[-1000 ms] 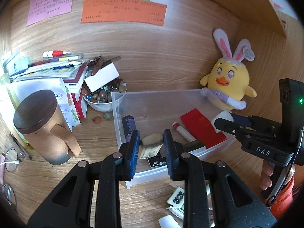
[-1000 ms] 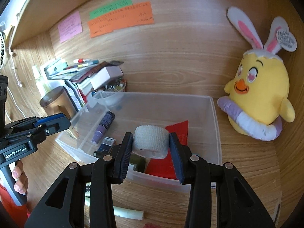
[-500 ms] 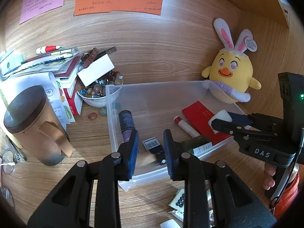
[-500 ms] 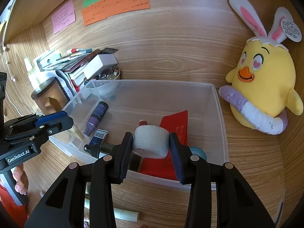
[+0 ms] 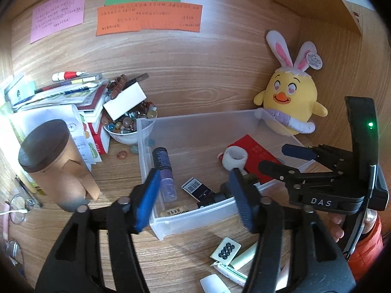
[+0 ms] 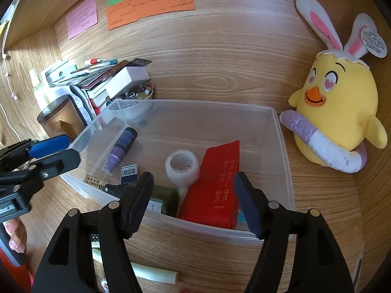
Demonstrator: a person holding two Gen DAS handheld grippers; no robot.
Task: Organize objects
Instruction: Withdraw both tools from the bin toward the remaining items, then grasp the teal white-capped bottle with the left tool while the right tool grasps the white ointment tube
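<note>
Black and blue, my right gripper [image 6: 193, 201] hangs over the near wall of the clear plastic bin [image 6: 281, 131]. Its jaws have just been opening and now stand wide apart, with nothing pinched between them. The white tape roll [image 6: 182, 167] sits inside the bin, a little past the fingertips [image 6: 140, 201] and free of them. It leans against the red packet [image 6: 217, 180], with its hole facing up toward me.

My left gripper [image 5: 193, 199] has just been opening too, and its jaws are wide apart and hold nothing. It hangs over the bin's near corner [image 5: 158, 229]. Under it, on the bin floor, I see a small tan eraser [image 5: 173, 212] by the near wall and a dark card with a barcode [image 5: 195, 188].

Farther in lies a purple bottle [image 6: 121, 152] along the left side of the bin. On the desk in front of the bin lies a mahjong tile [image 5: 226, 249].

Behind the bin, a yellow chick toy [image 6: 339, 107] with bunny ears sits against the wooden wall. A bowl of coloured stones [image 5: 129, 127] stands by the bin's far left corner.
</note>
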